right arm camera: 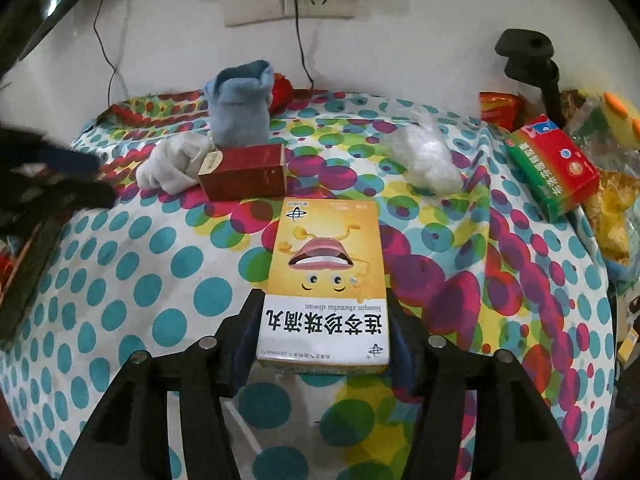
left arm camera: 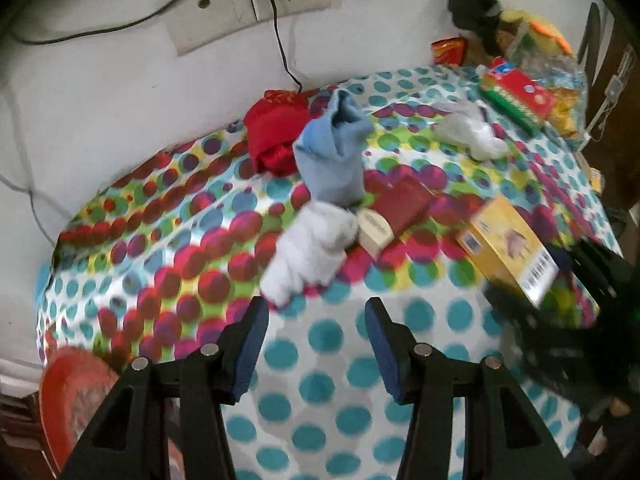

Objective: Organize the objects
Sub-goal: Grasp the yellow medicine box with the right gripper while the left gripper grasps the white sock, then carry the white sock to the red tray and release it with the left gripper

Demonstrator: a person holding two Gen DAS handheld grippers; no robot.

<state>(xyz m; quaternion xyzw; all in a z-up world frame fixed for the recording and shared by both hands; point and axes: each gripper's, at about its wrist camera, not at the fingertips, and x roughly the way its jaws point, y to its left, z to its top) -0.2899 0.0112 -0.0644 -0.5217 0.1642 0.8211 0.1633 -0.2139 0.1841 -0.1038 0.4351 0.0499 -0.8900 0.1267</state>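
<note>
My right gripper [right arm camera: 322, 332] clamps the yellow box [right arm camera: 325, 280] — long axis running up-frame, lying flat; my left gripper [left arm camera: 316, 340] angles down — wide, empty.

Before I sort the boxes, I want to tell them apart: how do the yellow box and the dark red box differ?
The yellow box lies flat between the right gripper pads; the dark red box sits ungripped, leaning against the socks. The yellow box shows a cartoon mouth; the dark red box looks plain. Both are small cartons on the dotted tablecloth.

left gripper [left arm camera: 316, 320]: jaws apart, empty; right gripper [right arm camera: 324, 328]: jaws clamped, angled down
</note>
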